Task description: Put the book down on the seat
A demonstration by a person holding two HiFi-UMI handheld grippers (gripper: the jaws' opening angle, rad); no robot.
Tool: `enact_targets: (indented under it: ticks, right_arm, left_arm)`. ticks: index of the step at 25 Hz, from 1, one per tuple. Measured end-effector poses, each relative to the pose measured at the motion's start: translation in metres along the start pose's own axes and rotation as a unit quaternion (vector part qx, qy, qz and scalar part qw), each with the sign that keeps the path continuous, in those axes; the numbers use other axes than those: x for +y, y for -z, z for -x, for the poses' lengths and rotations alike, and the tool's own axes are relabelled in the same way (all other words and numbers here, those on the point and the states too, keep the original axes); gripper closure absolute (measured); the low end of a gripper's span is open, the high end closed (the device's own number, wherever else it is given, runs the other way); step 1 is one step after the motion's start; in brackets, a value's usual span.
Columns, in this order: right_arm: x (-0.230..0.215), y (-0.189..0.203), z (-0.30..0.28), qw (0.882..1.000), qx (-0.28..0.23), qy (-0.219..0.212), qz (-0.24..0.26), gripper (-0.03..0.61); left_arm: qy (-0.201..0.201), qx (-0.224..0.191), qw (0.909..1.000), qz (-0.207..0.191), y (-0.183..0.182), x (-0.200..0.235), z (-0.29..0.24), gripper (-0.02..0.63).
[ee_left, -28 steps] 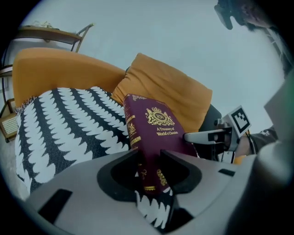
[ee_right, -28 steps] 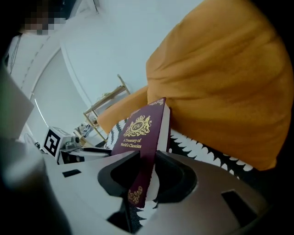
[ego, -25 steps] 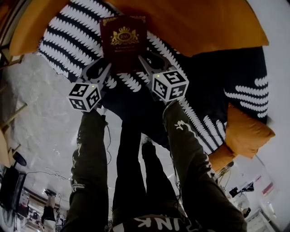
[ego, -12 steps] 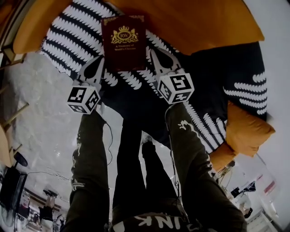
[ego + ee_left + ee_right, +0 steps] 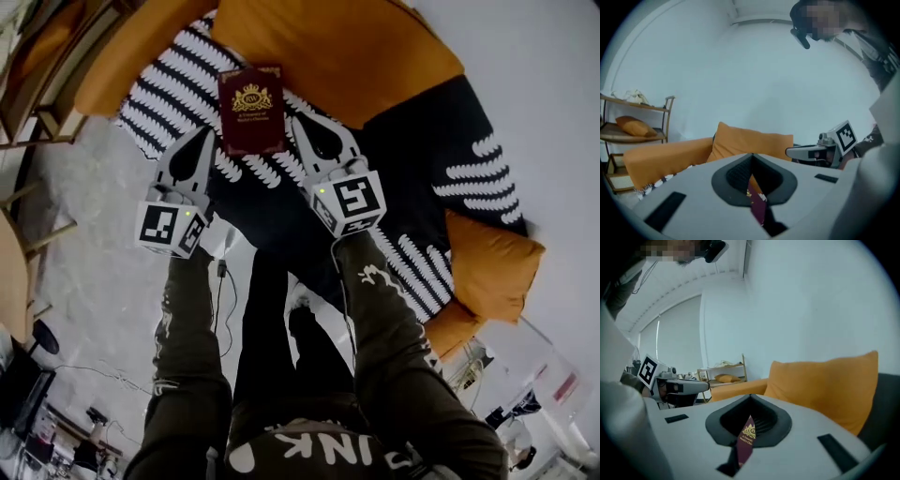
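**Book on seat, both jaws closed**

We see the maroon book with a gold crest [image 5: 251, 108] lying flat on the navy-and-white leaf-patterned seat [image 5: 159, 94]. An orange cushion [image 5: 337, 56] is at its 1 o'clock. We have the left gripper [image 5: 206, 141] at the book's 7 o'clock and the right gripper [image 5: 302, 129] at its 4 o'clock. Both sets of jaws are closed, holding nothing.
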State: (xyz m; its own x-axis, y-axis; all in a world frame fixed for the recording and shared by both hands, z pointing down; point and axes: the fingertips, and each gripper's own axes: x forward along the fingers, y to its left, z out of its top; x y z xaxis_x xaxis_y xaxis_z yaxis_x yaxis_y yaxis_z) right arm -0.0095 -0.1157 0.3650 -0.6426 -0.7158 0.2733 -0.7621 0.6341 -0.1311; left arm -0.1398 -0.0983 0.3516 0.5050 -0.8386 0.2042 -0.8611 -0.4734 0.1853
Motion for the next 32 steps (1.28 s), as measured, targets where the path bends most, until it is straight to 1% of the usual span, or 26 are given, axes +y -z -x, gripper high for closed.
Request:
enact_targets:
  ticks: [4, 8, 12, 14, 18, 21, 24, 28, 32]
  right_arm:
    - [0.033, -0.075, 0.058, 0.999, -0.036, -0.015, 0.025, 0.568]
    - [0.067, -0.146, 0.137, 0.996, -0.074, -0.028, 0.045, 0.569]
    - [0.106, -0.218, 0.222, 0.989, -0.120, -0.043, 0.072, 0.568]
    - [0.129, -0.242, 0.264, 0.986, -0.136, -0.048, 0.081, 0.569]
    - [0.168, -0.270, 0.337, 0.984, -0.144, -0.048, 0.093, 0.568]
    - [0.195, -0.287, 0.370, 0.982, -0.153, -0.047, 0.100, 0.568]
    - [0.215, -0.298, 0.393, 0.981, -0.160, -0.046, 0.096, 0.568]
    - [0.227, -0.303, 0.420, 0.980, -0.166, -0.039, 0.104, 0.568]
    - [0.246, -0.308, 0.426, 0.979, -0.169, -0.033, 0.113, 0.568]
  left_arm:
    - [-0.011, -0.033, 0.9987, -0.038, -0.082, -0.048, 0.044, 0.611]
    - [-0.026, -0.060, 0.9954, -0.071, -0.156, -0.111, 0.101, 0.611]
    - [-0.046, -0.091, 0.9885, -0.112, -0.225, -0.176, 0.168, 0.611]
    - [-0.053, -0.101, 0.9856, -0.125, -0.251, -0.211, 0.205, 0.611]
    - [-0.054, -0.106, 0.9830, -0.139, -0.285, -0.275, 0.268, 0.611]
    - [-0.053, -0.112, 0.9810, -0.149, -0.305, -0.302, 0.306, 0.611]
    - [-0.051, -0.118, 0.9802, -0.151, -0.315, -0.316, 0.336, 0.611]
    - [-0.040, -0.123, 0.9802, -0.150, -0.319, -0.336, 0.357, 0.611]
    - [-0.031, -0.124, 0.9803, -0.150, -0.322, -0.336, 0.377, 0.611]
